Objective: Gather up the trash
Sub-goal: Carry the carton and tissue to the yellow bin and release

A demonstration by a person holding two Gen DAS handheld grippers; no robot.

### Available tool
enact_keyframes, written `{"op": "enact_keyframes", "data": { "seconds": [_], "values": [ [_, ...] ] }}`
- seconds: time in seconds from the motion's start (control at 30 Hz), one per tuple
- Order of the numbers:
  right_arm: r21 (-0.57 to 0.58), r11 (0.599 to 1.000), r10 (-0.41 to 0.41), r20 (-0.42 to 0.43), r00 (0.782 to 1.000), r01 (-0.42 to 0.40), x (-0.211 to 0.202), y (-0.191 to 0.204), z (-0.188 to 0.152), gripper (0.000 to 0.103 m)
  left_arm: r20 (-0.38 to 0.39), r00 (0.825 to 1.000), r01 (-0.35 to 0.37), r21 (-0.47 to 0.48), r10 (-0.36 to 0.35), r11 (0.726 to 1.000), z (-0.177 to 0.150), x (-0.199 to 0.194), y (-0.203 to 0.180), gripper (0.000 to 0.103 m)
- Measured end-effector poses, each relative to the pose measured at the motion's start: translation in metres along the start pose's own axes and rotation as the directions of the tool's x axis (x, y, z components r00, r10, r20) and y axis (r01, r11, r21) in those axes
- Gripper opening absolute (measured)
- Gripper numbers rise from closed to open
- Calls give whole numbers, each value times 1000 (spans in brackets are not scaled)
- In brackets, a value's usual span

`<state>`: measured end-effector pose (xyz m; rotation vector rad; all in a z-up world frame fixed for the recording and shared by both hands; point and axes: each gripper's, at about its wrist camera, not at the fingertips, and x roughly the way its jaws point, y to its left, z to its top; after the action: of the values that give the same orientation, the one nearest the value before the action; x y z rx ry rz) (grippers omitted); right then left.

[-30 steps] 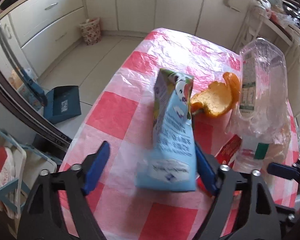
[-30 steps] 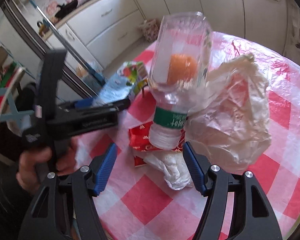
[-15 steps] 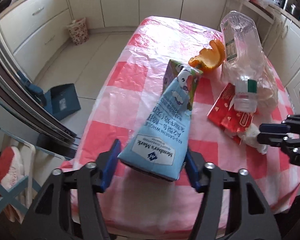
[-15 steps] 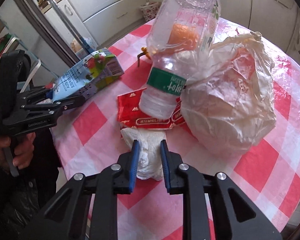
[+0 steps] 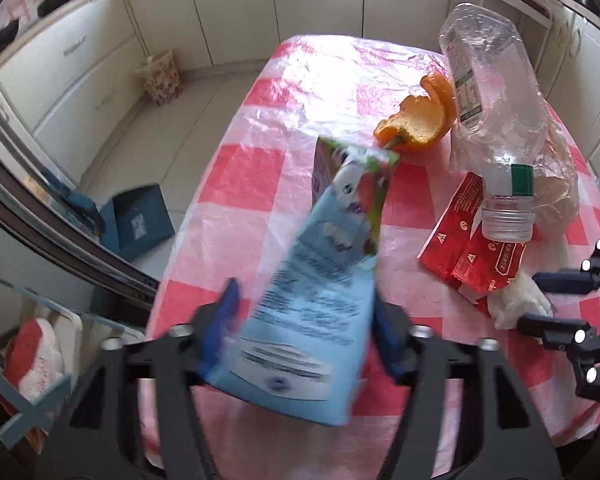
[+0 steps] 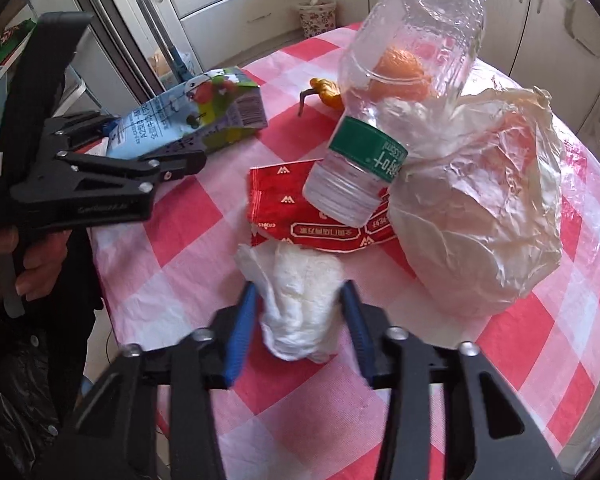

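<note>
My left gripper [image 5: 306, 320] is shut on a light-blue milk carton [image 5: 320, 280] and holds it above the near edge of the red-checked table [image 5: 244, 176]; the carton also shows in the right wrist view [image 6: 188, 120]. My right gripper [image 6: 300, 312] has its blue jaws on either side of a crumpled white tissue [image 6: 300, 300] lying on the table. A clear plastic bottle [image 6: 392, 92] leans on a crumpled plastic bag [image 6: 480, 208] over red wrappers [image 6: 284, 208]. Orange peel [image 5: 420, 120] lies behind.
The left gripper's black body [image 6: 80, 184] and the hand holding it are at the left of the right wrist view. On the floor are a blue dustpan [image 5: 136, 224] and a floral waste basket [image 5: 160, 78]. Cabinets ring the room.
My right gripper opened from nearly closed and moved forward so its jaws flank the tissue. My left gripper moved back over the table with the carton still in it.
</note>
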<state>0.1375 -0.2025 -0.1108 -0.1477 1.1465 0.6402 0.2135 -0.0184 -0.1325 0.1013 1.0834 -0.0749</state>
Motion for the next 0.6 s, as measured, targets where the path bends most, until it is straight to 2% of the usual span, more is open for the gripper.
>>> {"op": "enact_keyframes", "data": {
  "seconds": [0.33, 0.6],
  "values": [
    [34, 999, -6, 35, 999, 5, -20, -28, 5, 26, 37, 998, 59, -73, -57, 996, -15, -26, 21, 49],
    [100, 995, -35, 80, 996, 27, -43, -42, -3, 26, 78, 992, 102, -60, -98, 993, -28, -61, 4, 49]
  ]
}}
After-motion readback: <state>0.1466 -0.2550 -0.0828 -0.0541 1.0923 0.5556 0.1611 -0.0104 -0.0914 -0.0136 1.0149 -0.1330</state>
